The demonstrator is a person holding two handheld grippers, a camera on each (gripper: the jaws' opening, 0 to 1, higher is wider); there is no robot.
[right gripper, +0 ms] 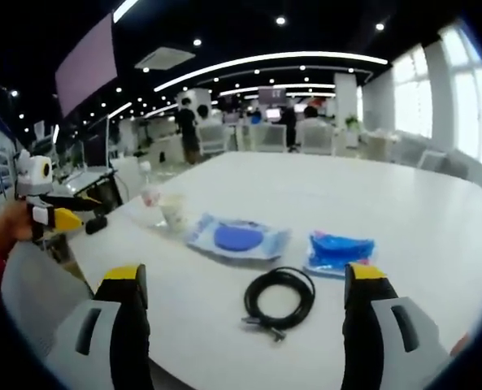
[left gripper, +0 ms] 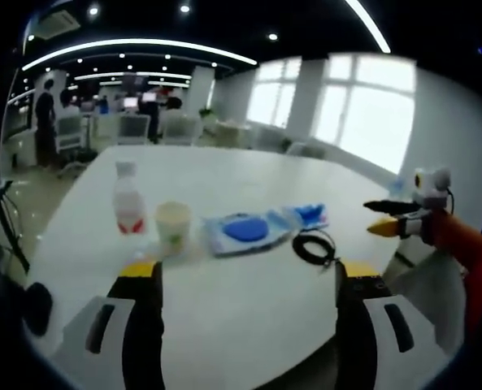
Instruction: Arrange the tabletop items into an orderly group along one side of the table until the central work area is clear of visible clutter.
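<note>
**Both tools raised and empty over a cluttered table**

We hold both grippers back from the white table (right gripper: 403, 195), probably to survey before choosing a first piece. In the left gripper view, the left gripper (left gripper: 249, 280) fills the bottom of the frame, jaws spread wide with nothing between them. The right gripper (right gripper: 245, 284) stands the same way, wide apart and empty.

The clutter sits in a loose row across mid-frame. In the left gripper view a plastic bottle (left gripper: 128, 199) and paper cup (left gripper: 173, 227) stand left of centre. Beside them lie a packet with a blue disc (left gripper: 245, 230), a smaller blue packet (left gripper: 307, 214) and a coiled black cable (left gripper: 314, 246). We judge nothing is grouped yet. The cable lies nearest the right gripper, a sensible first pick.
</note>
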